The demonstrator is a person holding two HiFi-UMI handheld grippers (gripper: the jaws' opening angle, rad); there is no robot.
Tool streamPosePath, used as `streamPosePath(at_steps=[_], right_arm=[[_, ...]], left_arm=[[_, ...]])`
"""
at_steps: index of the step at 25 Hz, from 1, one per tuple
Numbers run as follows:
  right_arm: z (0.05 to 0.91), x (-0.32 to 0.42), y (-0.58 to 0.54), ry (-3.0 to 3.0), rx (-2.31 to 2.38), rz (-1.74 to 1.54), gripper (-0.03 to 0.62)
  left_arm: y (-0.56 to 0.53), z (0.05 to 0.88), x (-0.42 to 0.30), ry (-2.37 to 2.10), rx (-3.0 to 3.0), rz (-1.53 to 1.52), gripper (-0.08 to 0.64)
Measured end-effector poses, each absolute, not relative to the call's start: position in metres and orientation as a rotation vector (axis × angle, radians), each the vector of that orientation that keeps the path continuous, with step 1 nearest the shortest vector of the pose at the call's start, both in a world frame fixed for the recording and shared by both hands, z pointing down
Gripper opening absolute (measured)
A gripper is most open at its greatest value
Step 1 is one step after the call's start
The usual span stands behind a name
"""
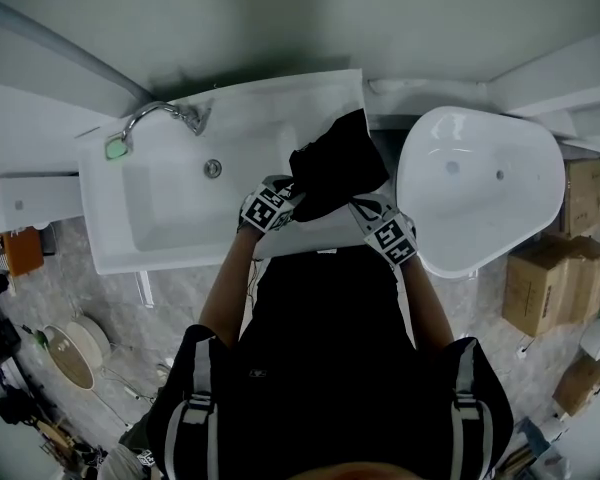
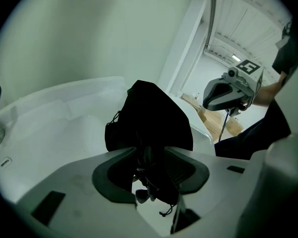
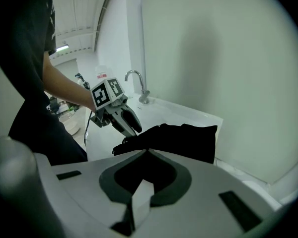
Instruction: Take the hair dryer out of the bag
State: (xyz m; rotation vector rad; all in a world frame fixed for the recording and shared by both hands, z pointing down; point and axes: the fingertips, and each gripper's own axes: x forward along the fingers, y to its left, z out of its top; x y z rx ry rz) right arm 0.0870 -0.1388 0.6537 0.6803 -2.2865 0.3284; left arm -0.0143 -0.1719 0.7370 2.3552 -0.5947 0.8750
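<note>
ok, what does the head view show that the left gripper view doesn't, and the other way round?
Head view only: the drain in the sink, and the left claw seen from outside with its marker cube.

Left gripper view only: that claw's jaws standing apart, with the black bag's lower fabric between them and a cord dangling beneath.

Both: the bag at the sink, the faucet and the right claw.

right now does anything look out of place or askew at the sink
Only the bag: it lies slumped and crumpled on the right end of the sink, with its cords dangling loose between the open jaws of the left gripper. Nothing spilled or broken shows.
</note>
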Motion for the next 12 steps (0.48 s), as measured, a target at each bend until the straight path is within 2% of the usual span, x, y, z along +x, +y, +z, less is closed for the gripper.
streamPosePath(at_steps=[12], right_arm=[[0.66,0.088,-0.143,-2.282,0.656,0.34,0.06]], left_arm=[[-0.175,0.758,0.005,-0.514,2.342,0.989,0.195]])
